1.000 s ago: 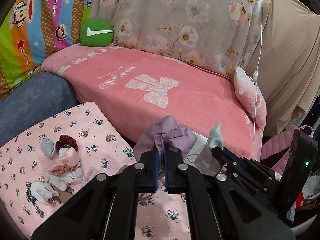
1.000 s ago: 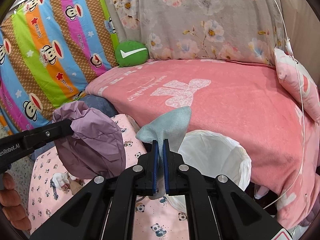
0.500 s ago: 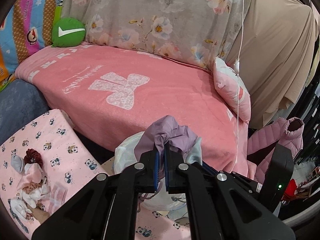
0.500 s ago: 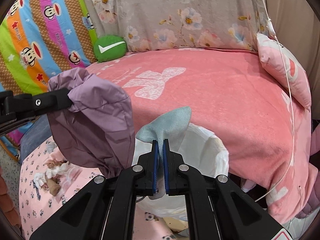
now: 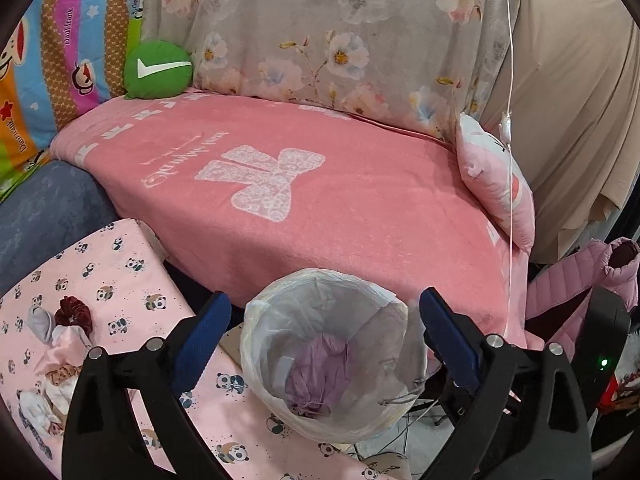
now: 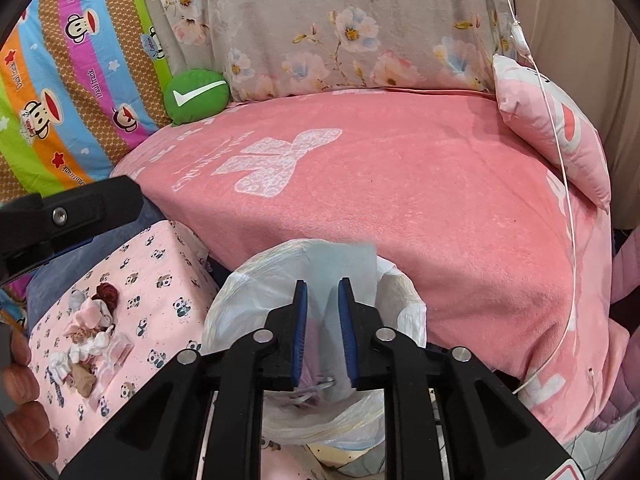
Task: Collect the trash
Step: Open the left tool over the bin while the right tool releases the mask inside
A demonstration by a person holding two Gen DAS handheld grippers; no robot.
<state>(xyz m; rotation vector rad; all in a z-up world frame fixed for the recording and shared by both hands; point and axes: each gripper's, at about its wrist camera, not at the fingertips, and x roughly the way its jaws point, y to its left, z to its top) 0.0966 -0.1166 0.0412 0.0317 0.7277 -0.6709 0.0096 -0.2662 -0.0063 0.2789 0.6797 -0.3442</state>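
A small bin lined with a white plastic bag (image 5: 256,336) stands between the panda-print cushion and the pink bed. A crumpled purple bag (image 5: 316,376) lies inside it. My left gripper (image 5: 320,320) is wide open and empty above the bin. My right gripper (image 6: 323,308) is partly open over the bin (image 6: 228,312); a pale blue cloth (image 6: 340,268) hangs loose between its jaws, over the bin mouth. The left gripper's finger (image 6: 72,212) shows at the left of the right wrist view.
A pile of scrunchies and small cloth scraps (image 5: 60,344) lies on the panda-print cushion (image 5: 120,264). The pink blanket (image 5: 320,200) covers the bed behind, with a green round cushion (image 5: 158,70) and a pink pillow (image 5: 496,184). A white cord (image 6: 560,184) hangs at the right.
My left gripper opened and the purple bag dropped into the bin. My right gripper moved over the bin and its jaws parted, loosening the blue cloth.
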